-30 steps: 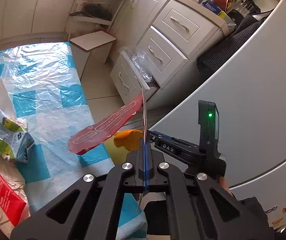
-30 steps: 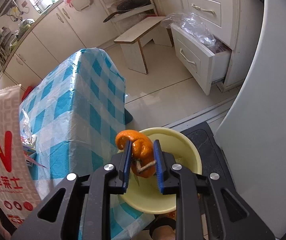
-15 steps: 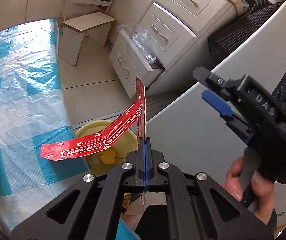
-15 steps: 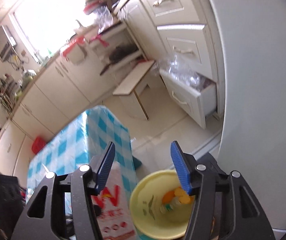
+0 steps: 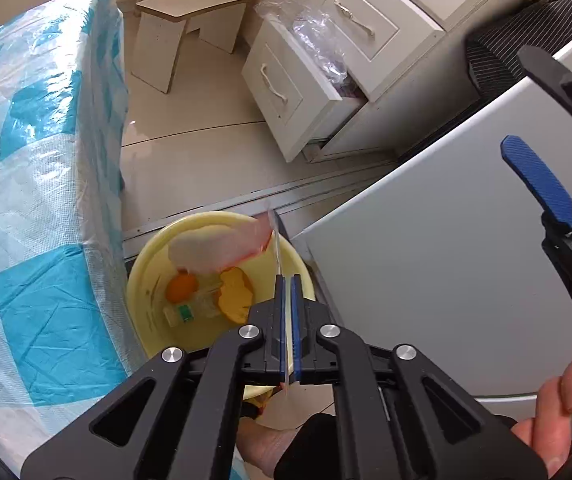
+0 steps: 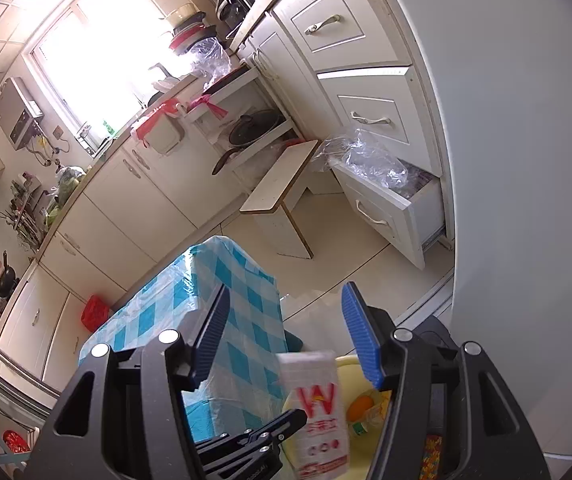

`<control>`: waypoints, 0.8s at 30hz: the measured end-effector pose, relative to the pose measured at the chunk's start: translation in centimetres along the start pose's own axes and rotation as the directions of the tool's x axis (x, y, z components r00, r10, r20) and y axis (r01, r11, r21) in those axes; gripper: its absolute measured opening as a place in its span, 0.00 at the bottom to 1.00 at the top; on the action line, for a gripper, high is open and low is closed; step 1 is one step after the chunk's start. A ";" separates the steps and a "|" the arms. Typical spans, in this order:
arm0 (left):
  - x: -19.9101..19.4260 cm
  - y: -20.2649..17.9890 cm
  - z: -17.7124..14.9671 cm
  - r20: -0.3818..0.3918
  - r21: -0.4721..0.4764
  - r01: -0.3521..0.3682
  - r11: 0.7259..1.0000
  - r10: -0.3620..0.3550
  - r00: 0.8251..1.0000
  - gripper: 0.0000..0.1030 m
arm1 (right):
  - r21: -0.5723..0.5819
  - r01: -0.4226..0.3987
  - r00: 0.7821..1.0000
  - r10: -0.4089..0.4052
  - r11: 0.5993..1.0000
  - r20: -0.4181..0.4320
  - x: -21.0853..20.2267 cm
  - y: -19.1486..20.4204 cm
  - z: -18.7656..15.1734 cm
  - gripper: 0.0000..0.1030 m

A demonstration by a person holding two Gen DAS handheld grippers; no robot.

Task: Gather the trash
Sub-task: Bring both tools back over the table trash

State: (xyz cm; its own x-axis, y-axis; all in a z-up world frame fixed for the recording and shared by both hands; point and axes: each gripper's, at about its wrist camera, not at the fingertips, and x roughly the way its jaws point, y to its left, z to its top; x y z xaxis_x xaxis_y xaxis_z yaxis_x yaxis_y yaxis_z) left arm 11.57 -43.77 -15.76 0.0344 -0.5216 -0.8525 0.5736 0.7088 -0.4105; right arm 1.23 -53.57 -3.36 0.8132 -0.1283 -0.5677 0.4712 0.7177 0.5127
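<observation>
- The left gripper (image 5: pixel 287 280) is clenched on a thin snack wrapper (image 5: pixel 222 246), pinched edge-on between the blue pads; the wrapper's free end curls ahead and to the left of the fingertips and shows blurred.
- Directly ahead of and below the left gripper sits the yellow basin (image 5: pixel 142 264) on the floor. Inside it lie an orange peel (image 5: pixel 236 290), a round orange piece (image 5: pixel 182 286) and a small green-and-white scrap (image 5: pixel 180 312).
- The wrapper hangs over the basin's far half, inside its rim line.
- Left of the left gripper, the table with a blue-checked cloth (image 5: pixel 38 200) drops its edge just beside the basin's left rim. To the right, the white fridge side (image 5: pixel 426 280) stands close by the basin's right rim, so the basin sits in a narrow gap between the two.
- Further ahead there is bare tiled floor (image 5: pixel 190 152), then a pulled-out drawer (image 5: pixel 290 88) and a small stool (image 5: pixel 190 24).
- The right gripper (image 6: pixel 286 336) is released, with nothing between its wide-apart pads. The wrapper (image 6: pixel 320 408) and the basin (image 6: pixel 350 364) lie below and ahead of it.
- Half a second ago the wrapper stretched out flat with its red print sharp; now it is curled and blurred, further over the basin.
- A second ago the right gripper clamped the orange peel, which now lies in the basin.
</observation>
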 end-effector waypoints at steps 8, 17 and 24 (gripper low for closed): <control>-2.2 0.7 -0.9 0.024 0.006 -0.012 1.000 0.011 1.000 0.28 | -0.007 0.005 1.000 -0.005 1.000 0.005 -0.1 0.1 0.0 0.58; -8.9 3.0 -4.7 0.127 0.014 -0.063 0.998 0.061 0.990 0.48 | 0.004 0.028 0.999 -0.029 1.000 0.019 -0.1 0.0 0.0 0.62; -14.7 6.1 -8.7 0.202 -0.017 -0.132 0.991 0.133 0.970 0.57 | -0.063 0.029 1.000 -0.029 0.998 0.005 0.6 2.1 -0.6 0.67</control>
State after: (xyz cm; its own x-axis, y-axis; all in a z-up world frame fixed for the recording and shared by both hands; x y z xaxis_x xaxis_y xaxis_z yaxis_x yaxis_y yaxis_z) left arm 7.42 -27.61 -8.61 0.2752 -0.5079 -0.8163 0.5497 0.7797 -0.2998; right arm 2.52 -51.76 -3.02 0.8009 -0.1528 -0.5790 0.4724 0.7553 0.4542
